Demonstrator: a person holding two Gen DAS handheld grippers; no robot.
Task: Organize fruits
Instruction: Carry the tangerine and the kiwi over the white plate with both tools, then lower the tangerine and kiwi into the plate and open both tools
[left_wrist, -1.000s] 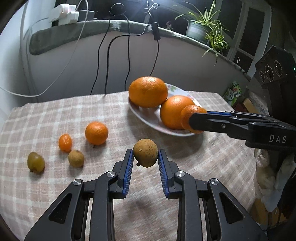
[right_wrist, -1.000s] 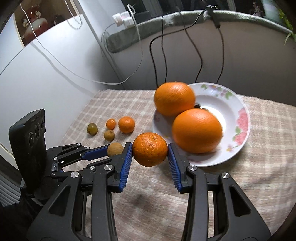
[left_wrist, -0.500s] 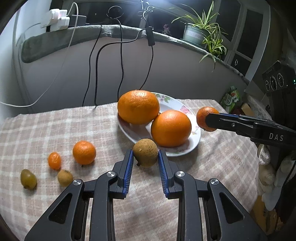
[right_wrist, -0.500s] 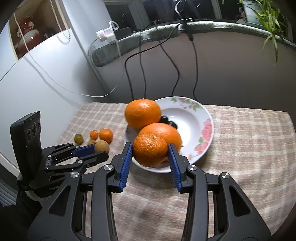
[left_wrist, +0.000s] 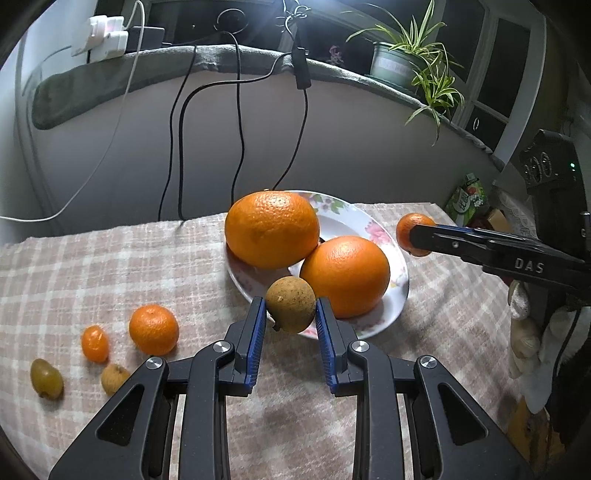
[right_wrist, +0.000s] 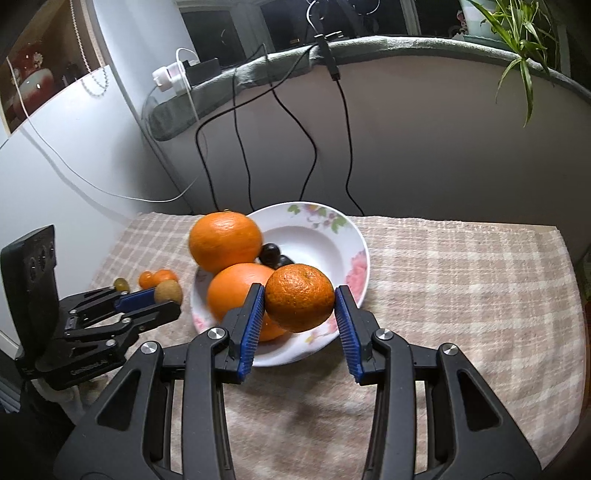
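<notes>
My left gripper (left_wrist: 290, 314) is shut on a small brown fruit (left_wrist: 291, 304) and holds it above the near rim of the white flowered plate (left_wrist: 373, 225). My right gripper (right_wrist: 300, 306) is shut on a mandarin (right_wrist: 300, 297) and holds it above the plate's (right_wrist: 321, 240) front. Two big oranges (left_wrist: 272, 229) (left_wrist: 345, 275) lie in the plate, with two dark fruits (right_wrist: 269, 253) behind them. The right gripper with its mandarin (left_wrist: 412, 230) shows at the right of the left wrist view.
On the checked cloth (left_wrist: 110, 266) to the left lie a mandarin (left_wrist: 154, 329), a small orange fruit (left_wrist: 95, 343), a brown fruit (left_wrist: 112, 378) and a green one (left_wrist: 46, 377). Black cables (left_wrist: 238, 129) hang down the wall behind. A potted plant (left_wrist: 410, 55) stands on the sill.
Both grippers have risen and pulled back with their fruits still held. The right gripper's mandarin has moved from beside the front orange to the plate's right side.
</notes>
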